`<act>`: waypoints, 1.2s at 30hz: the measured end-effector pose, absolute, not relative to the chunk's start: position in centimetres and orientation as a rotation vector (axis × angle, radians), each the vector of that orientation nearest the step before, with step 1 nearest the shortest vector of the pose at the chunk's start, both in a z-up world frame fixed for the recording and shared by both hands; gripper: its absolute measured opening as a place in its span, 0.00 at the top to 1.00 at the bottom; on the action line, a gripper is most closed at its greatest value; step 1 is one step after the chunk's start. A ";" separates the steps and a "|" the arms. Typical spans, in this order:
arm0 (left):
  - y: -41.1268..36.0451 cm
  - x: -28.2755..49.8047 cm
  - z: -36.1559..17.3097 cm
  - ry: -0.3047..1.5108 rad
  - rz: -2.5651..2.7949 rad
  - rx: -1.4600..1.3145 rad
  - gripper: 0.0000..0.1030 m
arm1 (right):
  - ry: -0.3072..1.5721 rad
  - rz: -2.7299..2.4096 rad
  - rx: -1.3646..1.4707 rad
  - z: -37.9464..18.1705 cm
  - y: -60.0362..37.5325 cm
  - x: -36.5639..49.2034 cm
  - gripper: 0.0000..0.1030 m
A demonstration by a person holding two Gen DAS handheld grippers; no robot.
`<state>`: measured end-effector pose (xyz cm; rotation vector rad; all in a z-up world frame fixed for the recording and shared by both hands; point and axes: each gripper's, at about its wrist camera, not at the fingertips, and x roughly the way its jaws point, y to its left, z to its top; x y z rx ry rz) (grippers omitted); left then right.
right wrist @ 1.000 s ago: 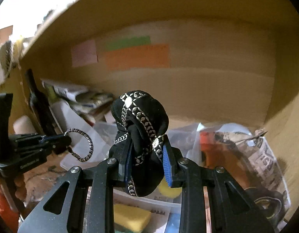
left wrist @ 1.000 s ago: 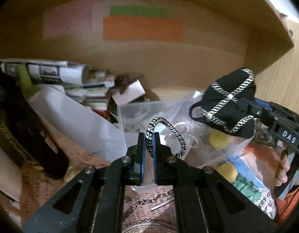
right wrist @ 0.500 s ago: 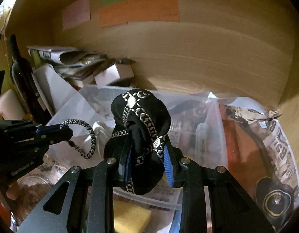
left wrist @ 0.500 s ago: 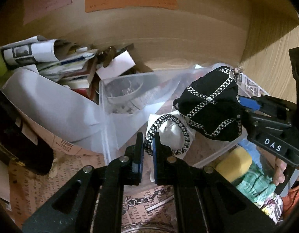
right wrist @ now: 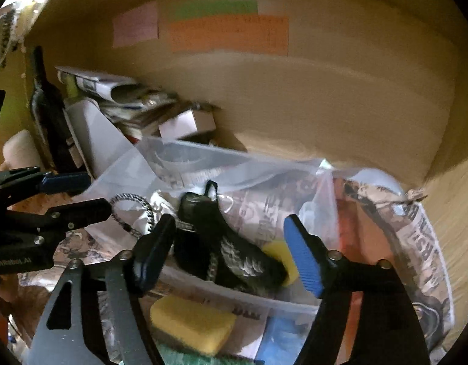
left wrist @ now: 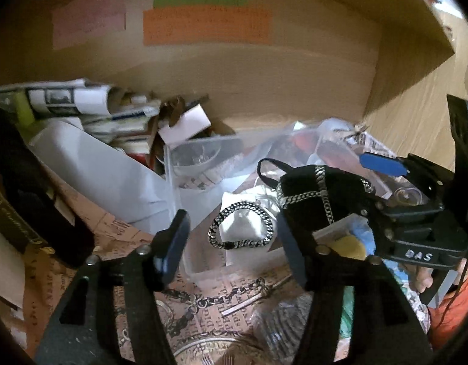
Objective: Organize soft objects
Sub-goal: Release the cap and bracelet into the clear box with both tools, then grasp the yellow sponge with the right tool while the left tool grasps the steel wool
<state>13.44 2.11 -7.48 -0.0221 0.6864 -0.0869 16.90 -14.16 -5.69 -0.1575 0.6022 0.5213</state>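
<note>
Left gripper [left wrist: 231, 243]: fingers spread apart, nothing held, angled down over a clear bin [left wrist: 203, 261]. Braided band [left wrist: 241, 228]: laid in the bin. Black pouch [left wrist: 319, 197]: laid beside it. Right gripper [right wrist: 228, 255]: fingers apart, poised above the pouch.

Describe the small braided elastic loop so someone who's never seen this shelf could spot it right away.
Start at the orange paper strip on the shelf's back wall and drop straight down to the clear plastic tub. Inside it, on a white scrap left of the black silver-trimmed fabric bundle, lies the braided loop. It is a thin, open black-and-white ring, whereas the bundle is a solid lump.
</note>
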 end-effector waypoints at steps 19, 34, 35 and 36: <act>1.6 9.5 -10.4 0.760 -0.085 -0.047 0.03 | 0.686 0.569 -0.108 -8.5 -15.6 12.6 0.14; 0.1 9.8 -16.4 0.930 -0.162 -0.101 0.10 | 0.833 0.606 -0.122 -12.9 -14.3 13.7 0.48; 0.2 9.9 -16.6 0.938 -0.175 -0.114 0.16 | 0.824 0.606 -0.115 -12.8 -14.4 13.7 0.51; 0.2 9.9 -16.6 0.936 -0.182 -0.118 0.18 | 0.818 0.604 -0.108 -12.7 -14.5 13.6 0.56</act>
